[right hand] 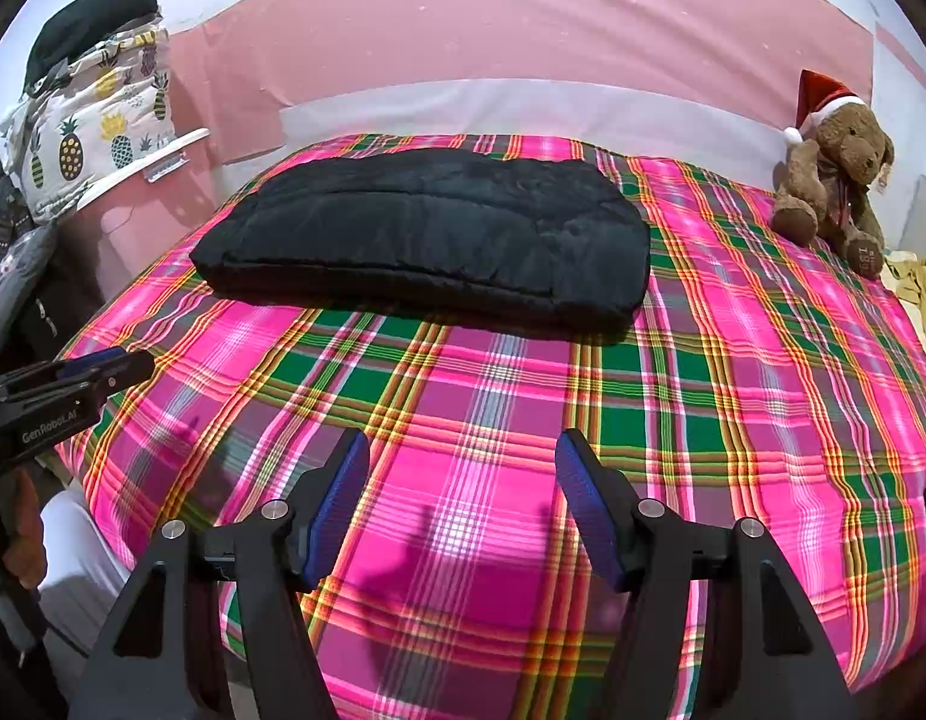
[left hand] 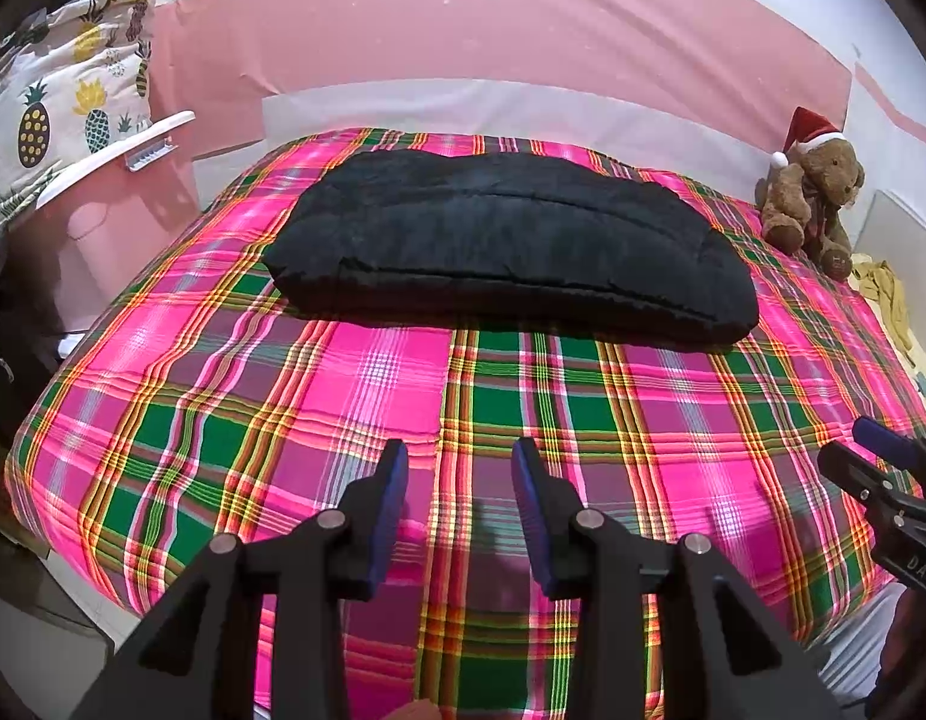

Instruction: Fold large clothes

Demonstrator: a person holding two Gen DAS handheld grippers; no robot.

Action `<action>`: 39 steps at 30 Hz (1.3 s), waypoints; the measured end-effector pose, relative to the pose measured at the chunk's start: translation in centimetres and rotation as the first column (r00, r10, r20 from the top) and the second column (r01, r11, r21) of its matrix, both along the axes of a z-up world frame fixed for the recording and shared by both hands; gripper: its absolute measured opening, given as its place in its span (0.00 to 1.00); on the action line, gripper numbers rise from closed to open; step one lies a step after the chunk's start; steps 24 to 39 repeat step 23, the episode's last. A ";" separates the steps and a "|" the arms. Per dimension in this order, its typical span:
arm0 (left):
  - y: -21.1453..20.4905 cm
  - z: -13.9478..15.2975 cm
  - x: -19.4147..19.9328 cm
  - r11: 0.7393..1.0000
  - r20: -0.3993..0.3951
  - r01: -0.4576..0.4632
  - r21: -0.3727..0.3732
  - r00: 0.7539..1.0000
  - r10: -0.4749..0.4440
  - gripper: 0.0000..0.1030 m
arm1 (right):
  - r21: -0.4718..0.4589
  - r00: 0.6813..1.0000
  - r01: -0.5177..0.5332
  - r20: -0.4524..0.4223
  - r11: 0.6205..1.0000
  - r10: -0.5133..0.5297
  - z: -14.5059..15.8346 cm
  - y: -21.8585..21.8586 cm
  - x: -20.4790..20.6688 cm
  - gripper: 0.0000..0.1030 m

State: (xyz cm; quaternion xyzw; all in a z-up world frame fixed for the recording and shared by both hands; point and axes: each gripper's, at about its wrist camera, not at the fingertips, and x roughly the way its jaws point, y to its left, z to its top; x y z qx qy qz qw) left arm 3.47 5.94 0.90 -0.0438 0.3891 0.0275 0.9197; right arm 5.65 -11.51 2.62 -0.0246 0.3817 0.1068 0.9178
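A black padded garment point(left hand: 505, 240) lies folded into a thick oblong on the far half of the bed; it also shows in the right wrist view point(right hand: 426, 240). My left gripper point(left hand: 459, 456) is open and empty, hovering over the plaid cover near the bed's front edge, well short of the garment. My right gripper point(right hand: 463, 447) is open wider, also empty and above the cover in front of the garment. Each gripper shows at the edge of the other's view: the right one at the right point(left hand: 871, 450), the left one at the left point(right hand: 120, 363).
A pink, green and yellow plaid cover point(left hand: 318, 384) spreads over the bed. A teddy bear in a Santa hat point(right hand: 835, 180) sits at the far right corner, a yellow cloth point(right hand: 919, 294) beside it. A pineapple-print bundle point(right hand: 96, 132) rests on a shelf at the left. A pink wall stands behind.
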 end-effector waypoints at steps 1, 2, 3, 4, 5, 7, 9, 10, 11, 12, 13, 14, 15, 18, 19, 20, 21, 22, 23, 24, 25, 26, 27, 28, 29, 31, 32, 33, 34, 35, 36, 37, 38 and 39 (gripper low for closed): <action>0.0 0.0 0.0 1.000 0.000 0.000 0.001 1.000 0.000 0.36 | 0.000 1.000 0.000 -0.001 1.000 0.000 0.0 0.0 0.0 0.63; 0.0 0.0 -0.1 1.000 0.001 -0.002 0.003 1.000 0.002 0.36 | -0.001 1.000 -0.001 0.001 1.000 0.001 0.0 0.0 0.0 0.63; 0.0 0.0 0.0 1.000 0.001 -0.004 0.004 1.000 0.004 0.36 | -0.002 1.000 -0.002 0.001 1.000 0.002 0.0 0.0 -0.1 0.63; 0.0 0.0 0.0 1.000 0.000 -0.004 0.004 1.000 0.004 0.36 | -0.002 1.000 -0.002 0.001 1.000 0.002 0.0 0.0 -0.1 0.63; 0.0 -0.1 0.0 1.000 -0.002 -0.004 0.002 1.000 0.004 0.36 | -0.002 1.000 -0.001 0.001 1.000 0.001 0.0 0.0 0.0 0.63; 0.0 -0.1 0.0 1.000 -0.003 -0.008 0.006 1.000 0.008 0.36 | -0.002 1.000 -0.001 0.002 1.000 0.001 0.0 0.1 0.0 0.63; 0.0 -0.1 0.1 1.000 -0.004 -0.008 0.006 1.000 0.008 0.36 | -0.003 1.000 0.001 0.003 1.000 -0.001 0.1 0.0 0.0 0.63; 0.0 -0.1 0.0 1.000 -0.004 -0.009 0.007 1.000 0.009 0.36 | -0.003 1.000 0.001 0.003 1.000 -0.001 0.1 -0.1 -0.1 0.63; 0.0 -0.1 0.0 1.000 -0.004 -0.010 0.008 1.000 0.010 0.36 | -0.003 1.000 0.003 0.003 1.000 -0.003 0.1 0.0 -0.1 0.63; 0.0 -0.1 0.1 1.000 -0.004 -0.009 0.007 1.000 0.009 0.36 | -0.004 1.000 0.002 0.003 1.000 -0.002 0.1 0.0 0.0 0.63; 0.0 -0.1 0.1 1.000 -0.005 -0.008 0.006 1.000 0.008 0.36 | -0.004 1.000 0.003 0.003 1.000 -0.003 0.1 0.0 -0.1 0.63; 0.0 -0.2 0.1 1.000 -0.006 -0.008 0.003 1.000 0.008 0.36 | -0.005 1.000 0.004 0.002 1.000 -0.004 0.1 -0.1 -0.1 0.63; 0.1 -0.2 0.1 1.000 -0.002 -0.010 -0.004 1.000 0.010 0.36 | -0.004 1.000 0.004 0.002 1.000 -0.004 0.1 -0.1 -0.1 0.63; 0.2 -0.2 0.0 1.000 0.008 -0.019 -0.005 1.000 0.019 0.36 | -0.004 1.000 0.005 0.003 1.000 -0.005 0.1 -0.2 -0.1 0.63; 0.2 -0.2 0.0 1.000 0.010 -0.021 -0.003 1.000 0.021 0.36 | -0.003 1.000 0.006 0.002 1.000 -0.005 0.1 -0.2 -0.1 0.63; 0.2 -0.2 0.0 1.000 0.009 -0.022 -0.004 1.000 0.022 0.36 | -0.002 1.000 0.007 0.002 1.000 -0.007 0.1 -0.3 -0.1 0.63; 0.3 -0.2 0.0 1.000 0.008 -0.024 -0.005 1.000 0.024 0.36 | -0.002 1.000 0.007 0.003 1.000 -0.007 0.1 -0.3 -0.1 0.63; 0.2 -0.2 0.0 1.000 0.006 -0.025 -0.003 1.000 0.025 0.36 | -0.002 1.000 0.007 0.003 1.000 -0.007 0.1 -0.4 -0.1 0.63; 0.2 -0.3 0.1 1.000 0.004 -0.027 0.000 1.000 0.027 0.36 | -0.001 1.000 0.008 0.002 1.000 -0.008 0.1 -0.4 -0.1 0.63; 0.2 -0.3 0.1 1.000 0.004 -0.027 0.000 1.000 0.027 0.36 | -0.001 1.000 0.008 0.002 1.000 -0.008 0.1 -0.4 -0.1 0.63; 0.2 -0.3 0.1 1.000 0.004 -0.027 0.000 1.000 0.027 0.36 | -0.001 1.000 0.008 0.002 1.000 -0.008 0.1 -0.4 -0.1 0.63; 0.2 -0.3 0.1 1.000 0.004 -0.027 0.000 1.000 0.027 0.36 | -0.001 1.000 0.008 0.002 1.000 -0.008 0.1 -0.4 -0.1 0.63; 0.2 -0.3 0.1 1.000 0.004 -0.027 0.000 1.000 0.027 0.36 | -0.001 1.000 0.008 0.002 1.000 -0.008 0.1 -0.4 -0.1 0.63; 0.2 -0.3 0.1 1.000 0.004 -0.027 0.000 1.000 0.027 0.36 | -0.001 1.000 0.008 0.002 1.000 -0.008 0.1 -0.4 -0.1 0.63; 0.2 -0.3 0.1 1.000 0.004 -0.027 0.000 1.000 0.027 0.36 | -0.001 1.000 0.008 0.002 1.000 -0.008 0.1 -0.4 -0.1 0.63; 0.2 -0.3 0.1 1.000 0.004 -0.027 0.000 1.000 0.027 0.36 | -0.001 1.000 0.008 0.002 1.000 -0.008 0.1 -0.4 -0.1 0.63; 0.2 -0.3 0.1 1.000 0.004 -0.027 0.000 1.000 0.027 0.36 | -0.001 1.000 0.008 0.002 1.000 -0.008 0.1 -0.4 -0.1 0.63; 0.2 -0.3 0.1 1.000 0.004 -0.027 0.000 1.000 0.027 0.36 | -0.001 1.000 0.008 0.002 1.000 -0.008 0.1 -0.4 -0.1 0.63; 0.2 -0.3 0.1 1.000 0.004 -0.027 0.000 1.000 0.027 0.36 | -0.001 1.000 0.008 0.002 1.000 -0.008 0.1 -0.4 -0.1 0.63; 0.2 -0.3 0.1 1.000 0.004 -0.027 0.000 1.000 0.027 0.36 | -0.001 1.000 0.008 0.002 1.000 -0.008 0.1 -0.4 -0.1 0.63; 0.2 -0.3 0.1 1.000 0.004 -0.027 0.000 1.000 0.027 0.36 | -0.001 1.000 0.008 0.002 1.000 -0.008 0.1 -0.4 -0.1 0.63; 0.2 -0.3 0.1 1.000 0.004 -0.027 0.000 1.000 0.027 0.36 | -0.001 1.000 0.008 0.002 1.000 -0.008 0.1 -0.4 -0.1 0.63; 0.2 -0.3 0.1 1.000 0.004 -0.027 0.000 1.000 0.027 0.36 | -0.001 1.000 0.008 0.002 1.000 -0.008 0.1 -0.4 -0.1 0.63; 0.2 -0.3 0.1 1.000 0.004 -0.027 0.000 1.000 0.027 0.36 | -0.001 1.000 0.008 0.002 1.000 -0.008 0.1 -0.4 -0.1 0.63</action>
